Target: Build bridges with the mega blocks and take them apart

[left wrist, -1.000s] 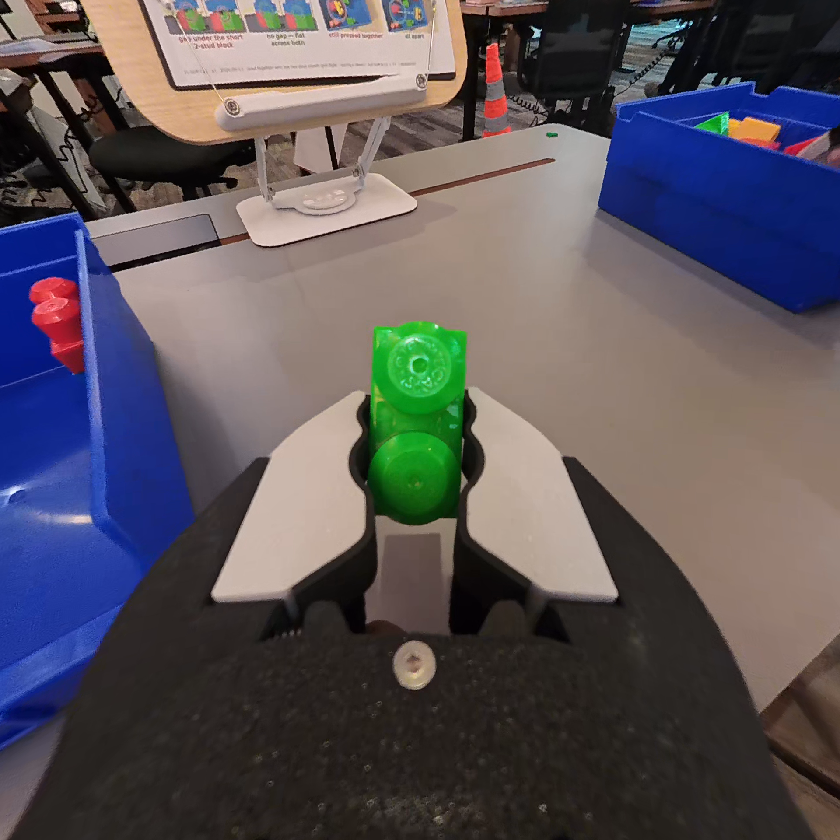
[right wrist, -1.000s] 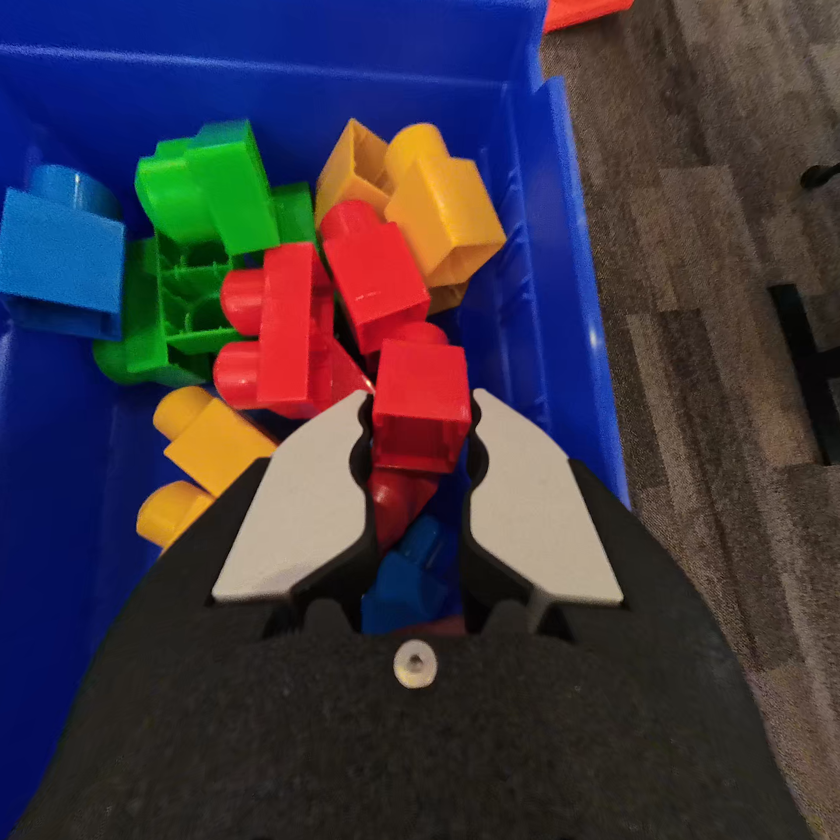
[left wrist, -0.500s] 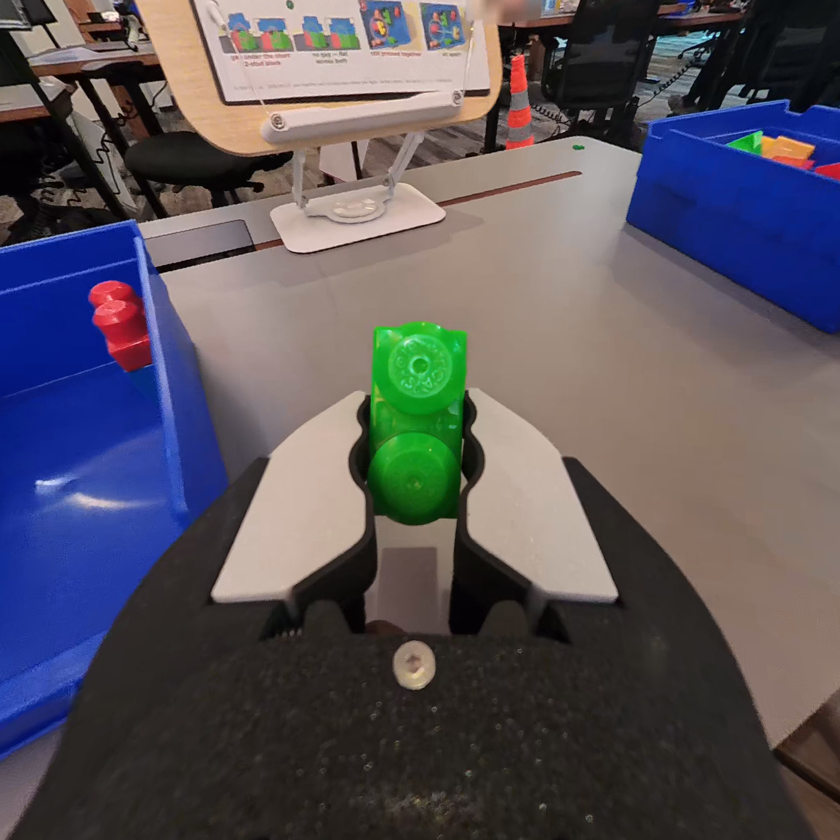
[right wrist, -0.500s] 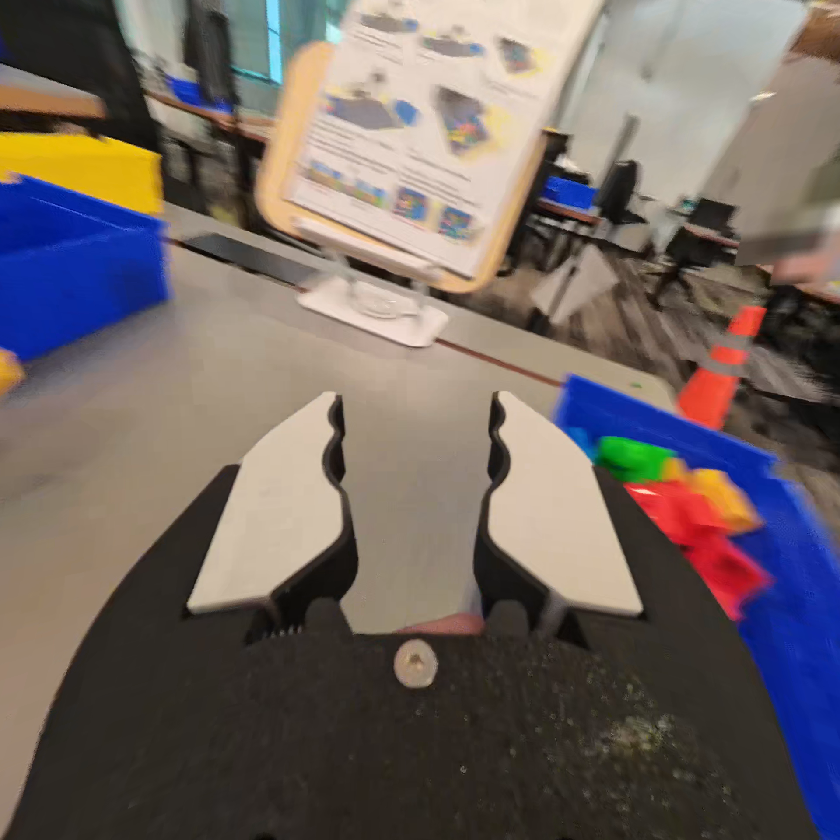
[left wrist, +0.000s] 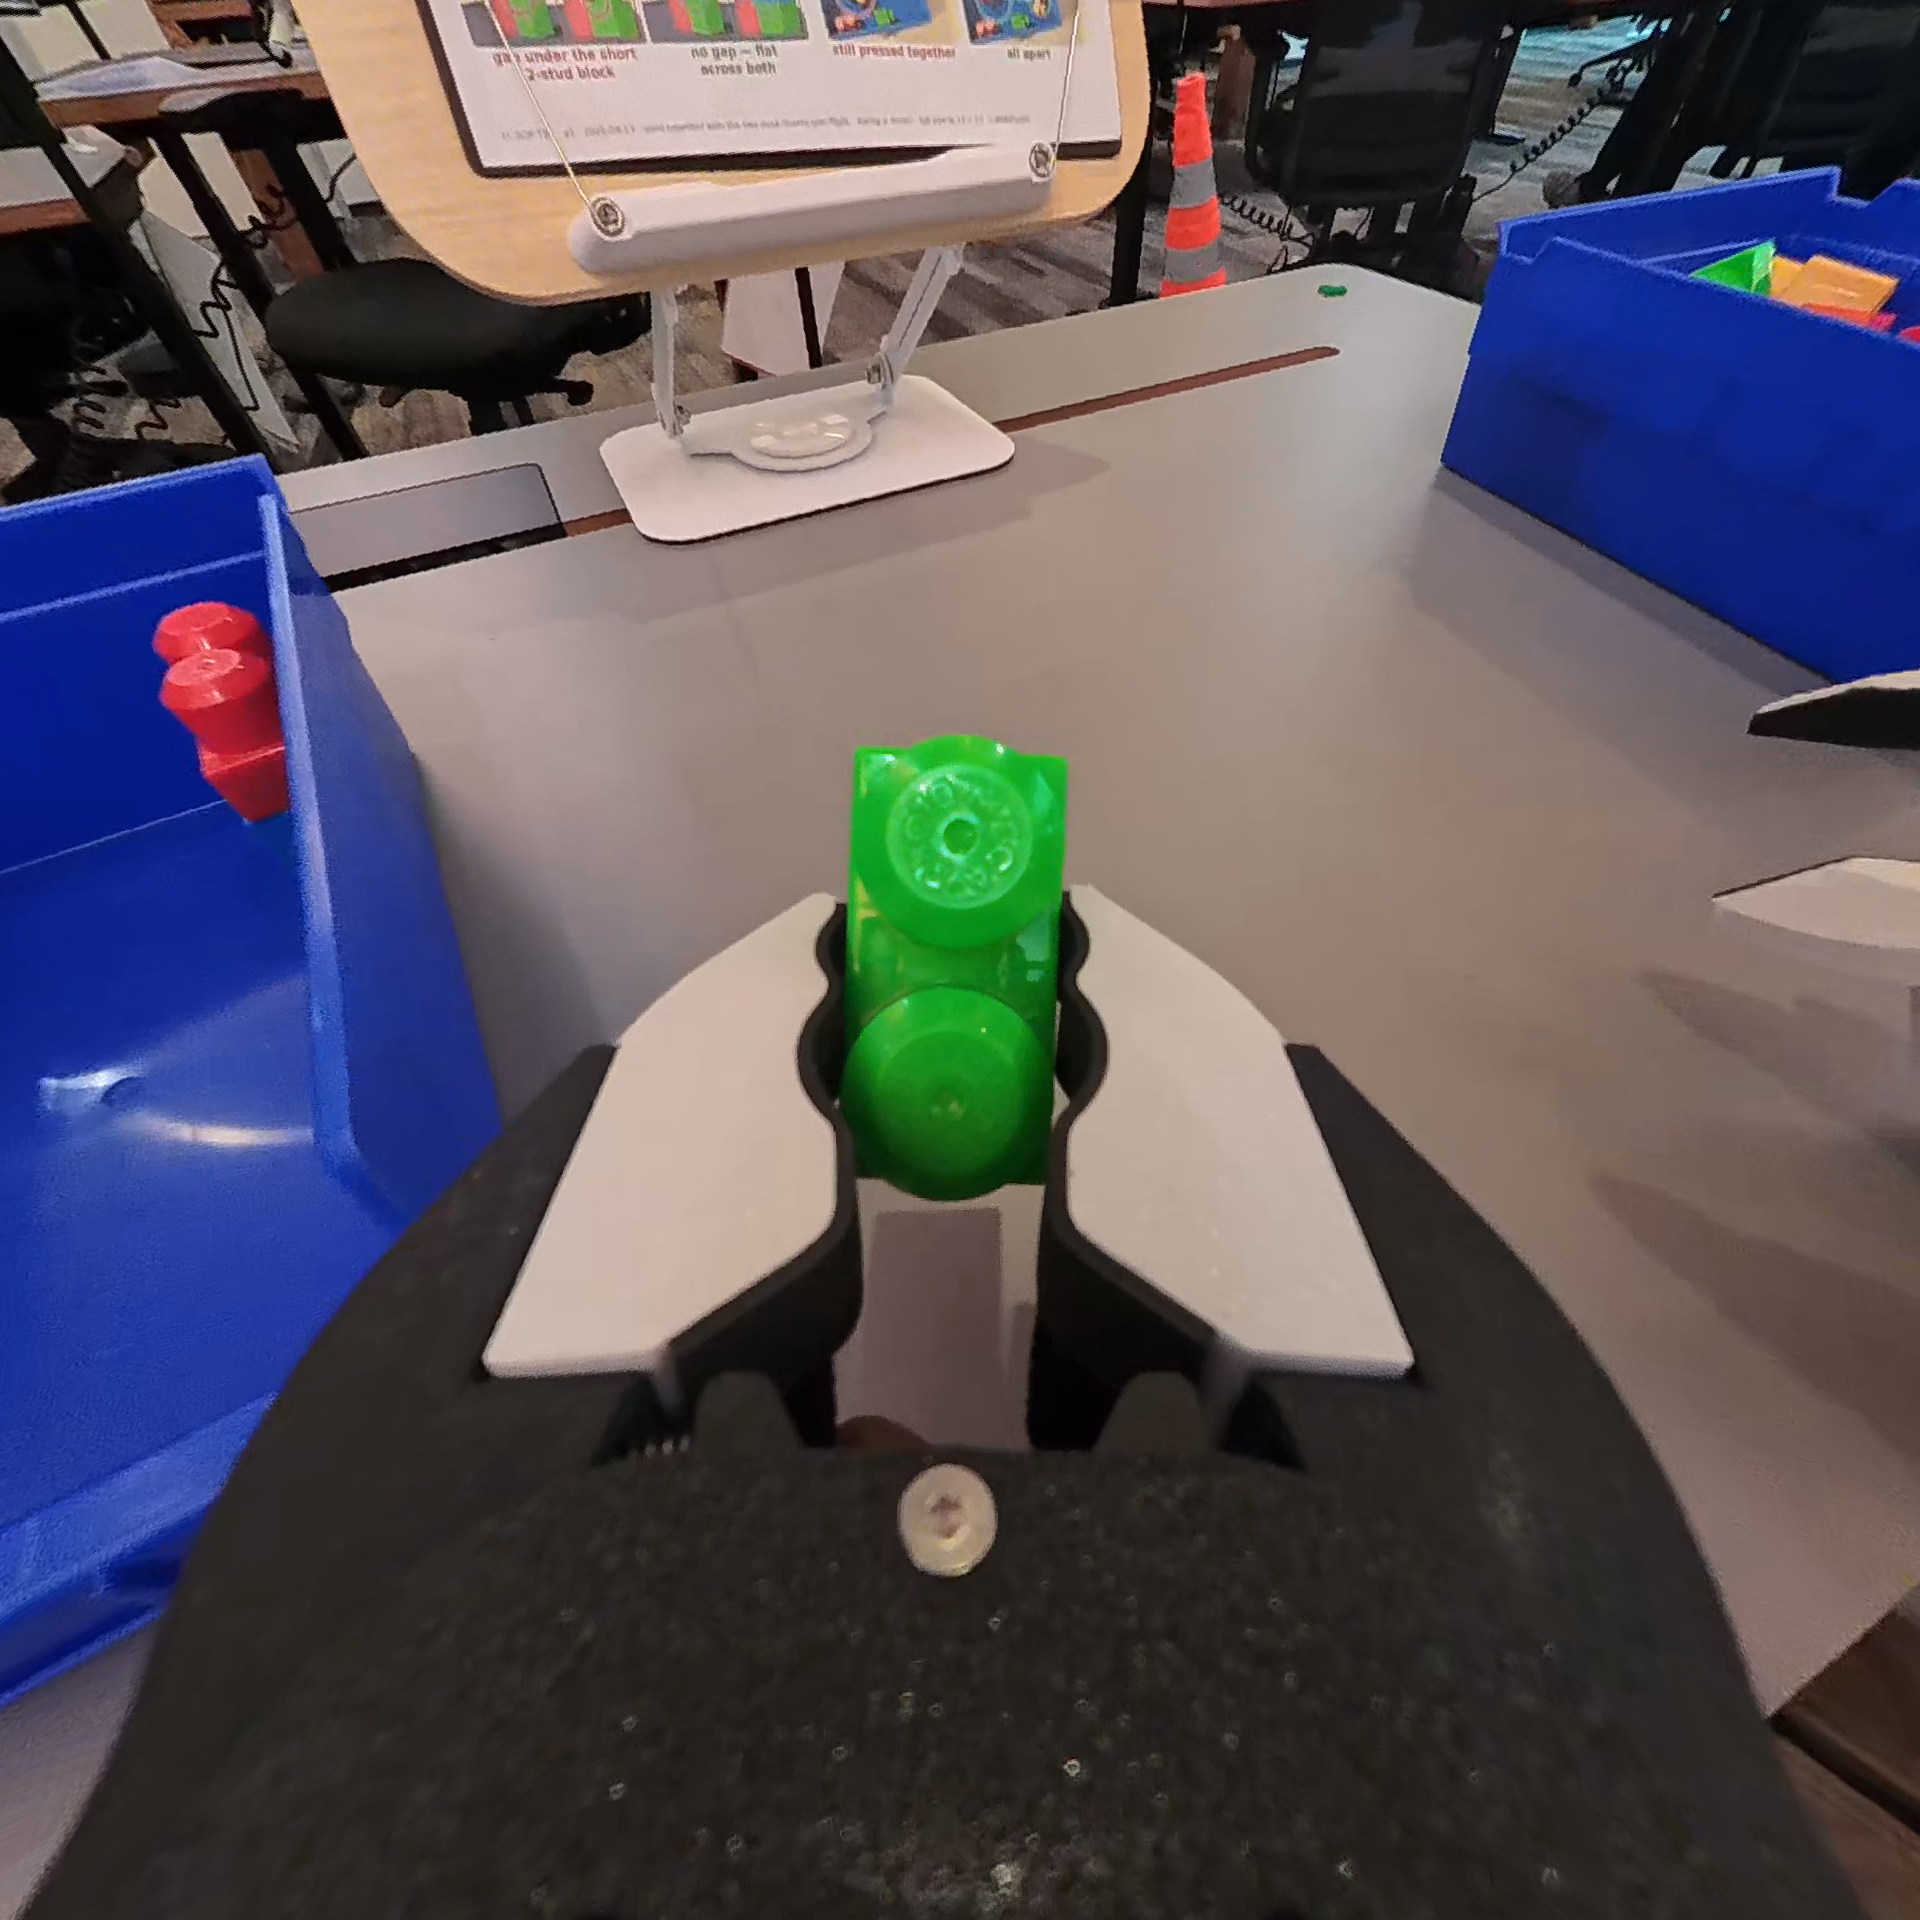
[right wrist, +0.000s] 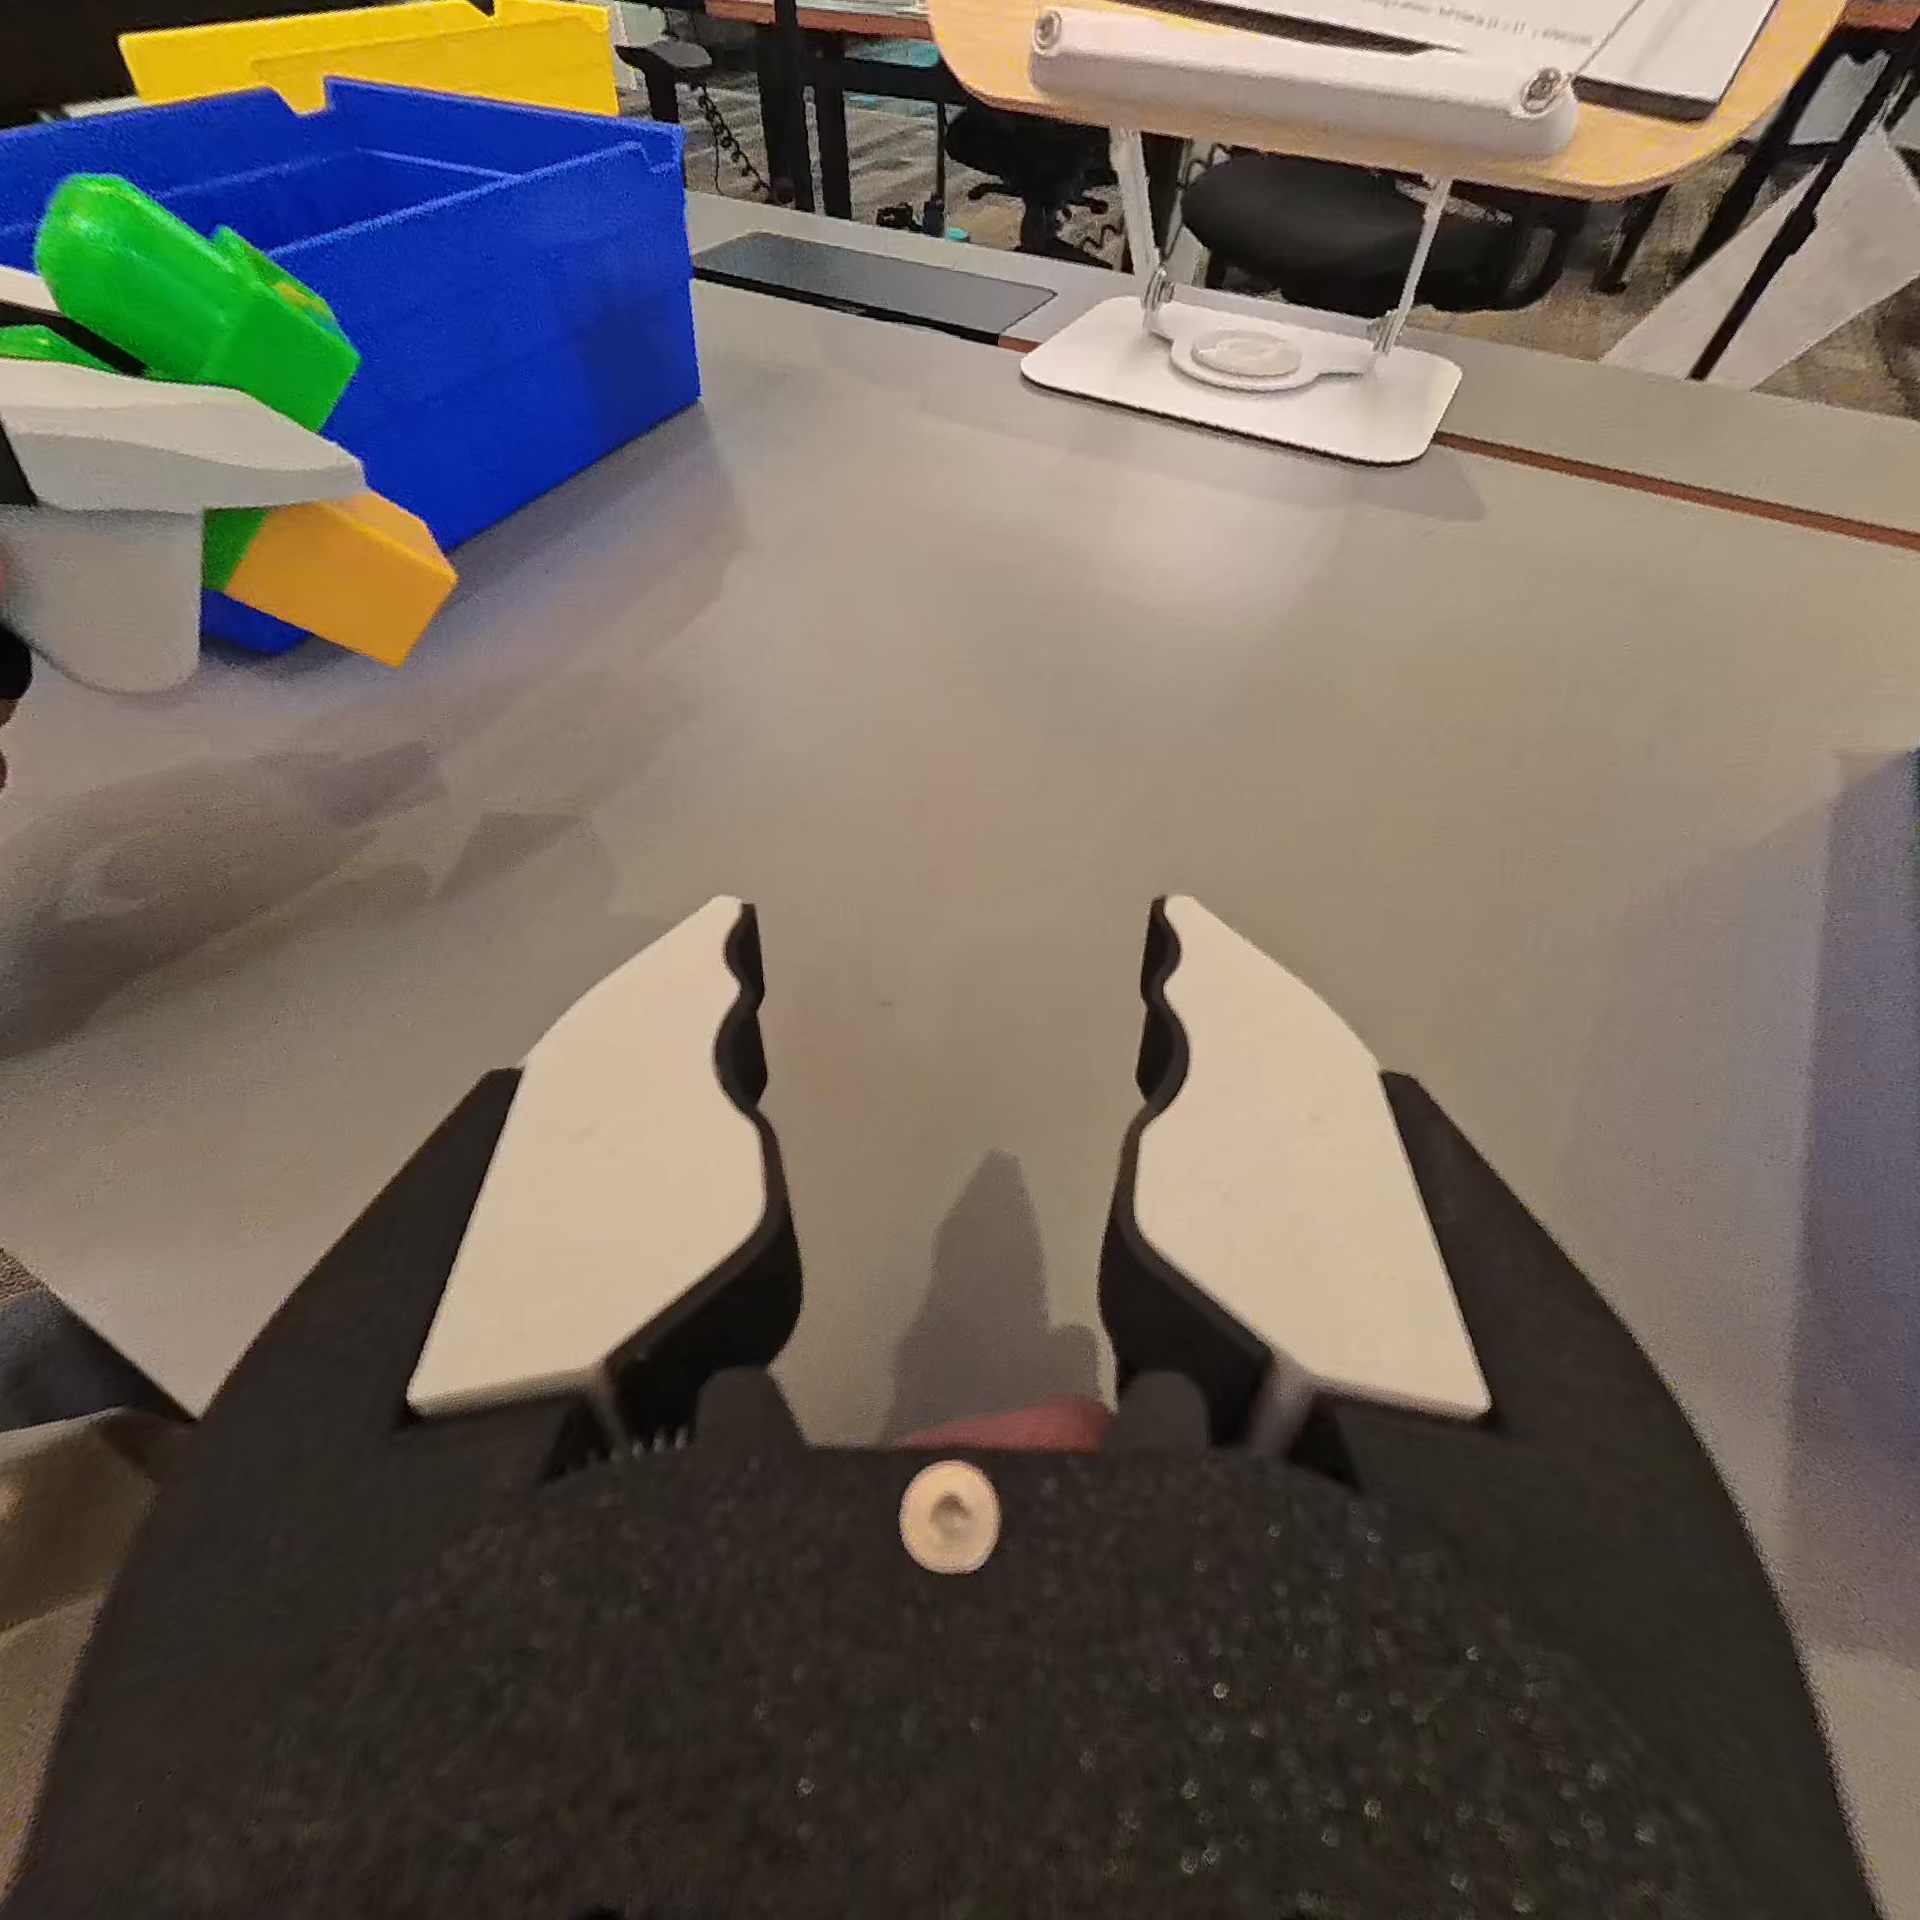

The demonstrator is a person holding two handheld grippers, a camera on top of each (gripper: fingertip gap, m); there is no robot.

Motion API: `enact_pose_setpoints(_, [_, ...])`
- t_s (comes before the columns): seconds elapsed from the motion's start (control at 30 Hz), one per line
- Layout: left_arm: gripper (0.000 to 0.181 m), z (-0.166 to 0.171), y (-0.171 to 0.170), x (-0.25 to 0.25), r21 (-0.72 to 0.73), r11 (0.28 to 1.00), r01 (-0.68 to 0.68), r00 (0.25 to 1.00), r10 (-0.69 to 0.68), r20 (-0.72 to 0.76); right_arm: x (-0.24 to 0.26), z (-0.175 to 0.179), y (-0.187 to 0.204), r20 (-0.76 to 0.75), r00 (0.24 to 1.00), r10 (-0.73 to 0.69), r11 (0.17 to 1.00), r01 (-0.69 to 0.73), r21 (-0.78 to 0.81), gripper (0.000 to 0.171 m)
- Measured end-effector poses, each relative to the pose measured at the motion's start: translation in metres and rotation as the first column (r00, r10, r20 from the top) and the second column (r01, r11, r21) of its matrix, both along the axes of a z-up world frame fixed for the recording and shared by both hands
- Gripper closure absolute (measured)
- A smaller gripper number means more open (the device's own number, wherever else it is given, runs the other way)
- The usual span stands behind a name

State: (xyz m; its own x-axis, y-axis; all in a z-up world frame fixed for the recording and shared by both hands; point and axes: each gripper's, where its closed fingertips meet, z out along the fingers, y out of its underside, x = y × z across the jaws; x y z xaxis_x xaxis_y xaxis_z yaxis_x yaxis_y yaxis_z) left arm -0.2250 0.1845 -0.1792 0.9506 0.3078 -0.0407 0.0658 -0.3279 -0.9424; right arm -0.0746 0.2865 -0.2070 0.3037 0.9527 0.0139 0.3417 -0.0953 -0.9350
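While left gripper [left wrist: 951, 997] clamps green block [left wrist: 951, 966] above grey table [left wrist: 1299, 727], studs face camera. From right wrist view, yellow block [right wrist: 338, 587] hangs attached under green one. Right gripper [right wrist: 951, 997] spread wide, nothing between fingers, low over bare tabletop. Blue bin [left wrist: 156, 1039] at left holds red block [left wrist: 223, 707]; second blue bin [left wrist: 1683, 416] far right holds mixed blocks. Instruction board on stand [left wrist: 805, 447] behind.

Bare grey table [right wrist: 1039, 675] between the two blue bins [left wrist: 1662, 436] [left wrist: 343, 831] (document stand [left wrist: 810, 457] at the far edge).
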Motion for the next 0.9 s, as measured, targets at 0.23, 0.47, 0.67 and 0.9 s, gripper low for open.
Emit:
enact_pose_setpoints(0.23, [0.145, 0.016, 0.011, 0.009, 0.048, 0.990, 0.130, 0.990, -0.132, 0.042, -0.012, 0.012, -0.005, -0.024, 0.991, 0.130, 0.991, -0.130, -0.014, 0.102])
enact_pose_setpoints(0.47, [0.145, 0.089, 0.037, 0.075, 0.278, 0.744, 0.608, 0.737, -0.659, 0.152, -0.052, 0.080, -0.059, -0.234, 0.729, 0.643, 0.740, -0.671, -0.055, 0.105])
enact_pose_setpoints(0.67, [0.145, 0.106, 0.044, 0.114, 0.340, 0.495, 0.800, 0.481, -0.867, 0.129, -0.065, 0.100, -0.083, -0.279, 0.570, 0.773, 0.582, -0.812, -0.046, 0.123])
enact_pose_setpoints(0.9, [0.145, 0.093, 0.043, 0.120, 0.339, 0.442, 0.830, 0.420, -0.896, 0.140, -0.058, 0.087, -0.084, -0.251, 0.539, 0.804, 0.546, -0.837, -0.047, 0.130])
